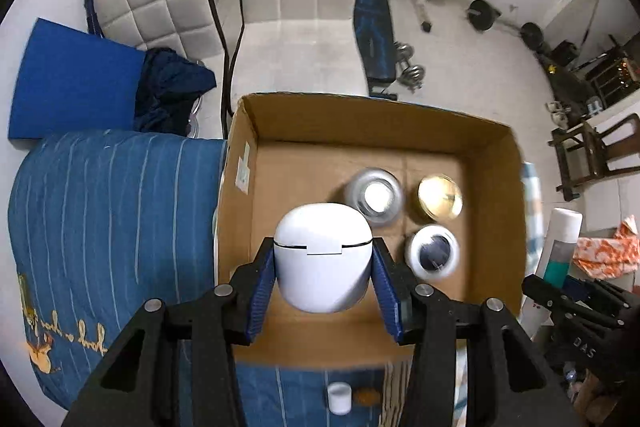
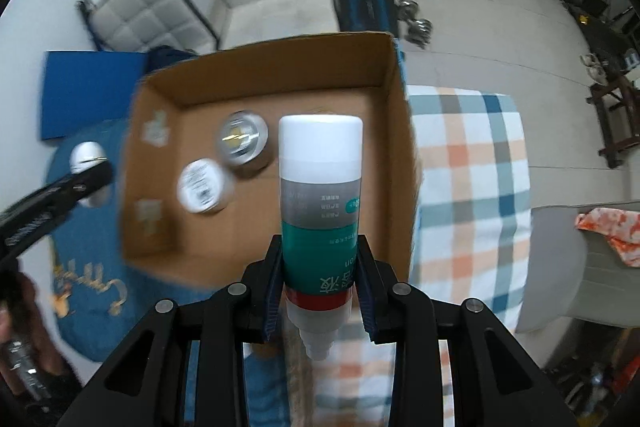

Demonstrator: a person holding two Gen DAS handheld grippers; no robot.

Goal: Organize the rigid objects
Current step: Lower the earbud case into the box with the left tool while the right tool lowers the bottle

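In the left wrist view, the left hand-held gripper (image 1: 323,277) sat at the lower centre of the frame, its blue pads (image 1: 262,293) pressed on both sides of a white egg-shaped case (image 1: 322,259) that it held over the cardboard box (image 1: 494,227). The box filled the middle of the frame and rested on a bed, where a blue striped blanket (image 1: 108,223) lay at the left. On the box floor stood 3 round containers: a silver can (image 1: 376,195) just above the case, a gold-lidded jar (image 1: 440,195) to its right, and a white jar with a dark top (image 1: 434,253) below that one.

In the right wrist view, the right hand-held gripper (image 2: 320,285) at the lower centre was clamped on a white-capped bottle with a green and grey label (image 2: 320,203), cap pointing toward the top of the frame, over the right part of the box (image 2: 394,99). A plaid cloth (image 2: 476,163) covered the bed at the right. The other hand-held gripper (image 2: 86,171) showed blurred at the left edge with the white case.
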